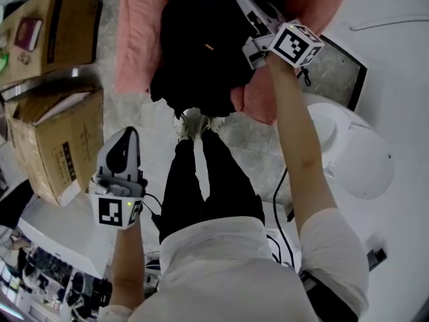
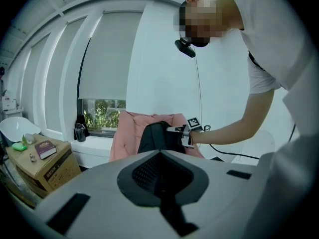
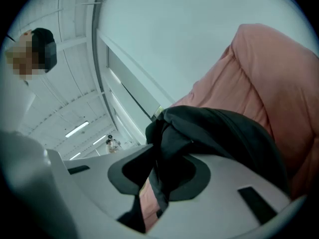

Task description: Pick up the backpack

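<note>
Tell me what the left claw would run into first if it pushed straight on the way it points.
Most likely the black backpack on the pink chair. It sits dead ahead of the left claw, with only open air between them, though depth is hard to judge.

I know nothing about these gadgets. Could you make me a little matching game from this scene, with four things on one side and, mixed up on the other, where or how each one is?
Things:
1. backpack
2. left gripper
3. right gripper
4. book

Places and states:
A. lies on top of a cardboard box
B. fingers shut on black fabric
C. fingers together, holding nothing
D. black, in front of the pink armchair

Pairs: 1-D, 2-C, 3-B, 4-A.
</note>
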